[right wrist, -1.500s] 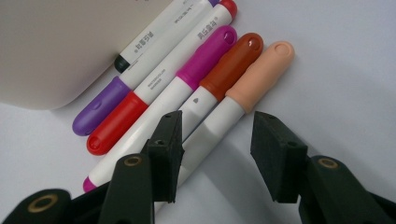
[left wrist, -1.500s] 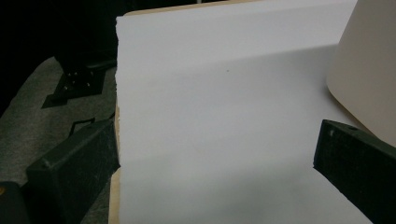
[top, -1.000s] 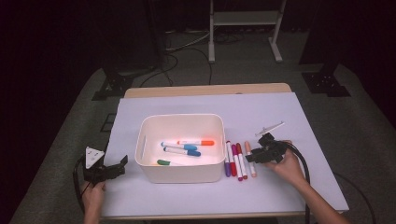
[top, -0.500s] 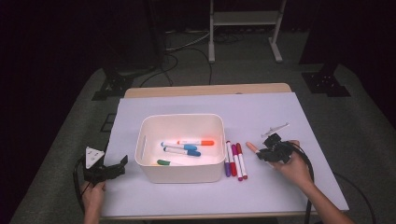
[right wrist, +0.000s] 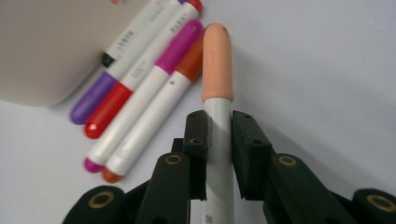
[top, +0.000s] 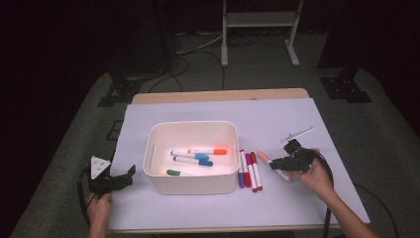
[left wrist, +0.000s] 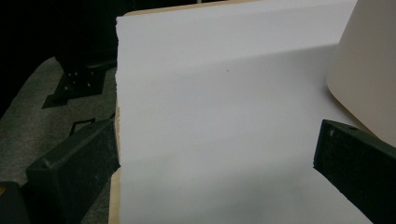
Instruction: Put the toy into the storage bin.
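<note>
Since a second ago, your right gripper (top: 276, 164) has lifted the peach-capped marker (right wrist: 217, 88) slightly clear of the row; its jaws are clamped on the white barrel just behind the cap, likely for carrying. Your left gripper (top: 125, 177) idles with jaws spread wide, holding nothing, beside the white bin (top: 190, 184). Four loose markers (top: 248, 171) lie along the bin's right wall; three more lie inside.
</note>
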A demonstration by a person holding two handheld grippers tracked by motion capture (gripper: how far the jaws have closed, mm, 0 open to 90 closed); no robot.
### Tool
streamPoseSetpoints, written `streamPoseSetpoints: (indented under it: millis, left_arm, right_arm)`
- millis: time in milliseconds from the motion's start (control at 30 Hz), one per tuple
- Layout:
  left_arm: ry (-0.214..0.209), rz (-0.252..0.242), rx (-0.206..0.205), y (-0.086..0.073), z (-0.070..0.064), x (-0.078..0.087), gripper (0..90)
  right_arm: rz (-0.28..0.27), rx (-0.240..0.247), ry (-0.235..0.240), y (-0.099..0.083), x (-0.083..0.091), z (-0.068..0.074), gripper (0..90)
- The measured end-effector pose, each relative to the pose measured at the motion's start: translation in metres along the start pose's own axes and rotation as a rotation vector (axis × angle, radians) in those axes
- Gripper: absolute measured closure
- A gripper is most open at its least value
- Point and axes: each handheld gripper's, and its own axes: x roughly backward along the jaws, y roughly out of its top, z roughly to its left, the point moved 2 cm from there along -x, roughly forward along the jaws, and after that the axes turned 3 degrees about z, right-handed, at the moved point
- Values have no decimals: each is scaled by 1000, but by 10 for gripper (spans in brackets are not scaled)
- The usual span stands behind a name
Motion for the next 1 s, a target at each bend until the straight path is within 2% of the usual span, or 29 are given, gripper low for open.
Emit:
streamPoseSetpoints:
  millis: [200,367,600,700,900,1000]
  left_arm:
    - [1,-1,2,0,0,0,0]
    - [0,-1,1,0,0,0,0]
    - [0,-1,1,0,0,0,0]
    - [-1,-2,2,0,0,0,0]
    - [-3,-1,2,0,0,0,0]
    - [-3,-1,2,0,0,0,0]
  right_arm:
    - [-30,19,44,8,21,13,758]
    - [-60,56,75,20,41,27,758]
    - [-109,97,103,40,70,49,758]
    - [-122,129,102,49,82,58,758]
    - [-126,163,118,62,92,72,759]
    - [-117,190,141,74,94,84,758]
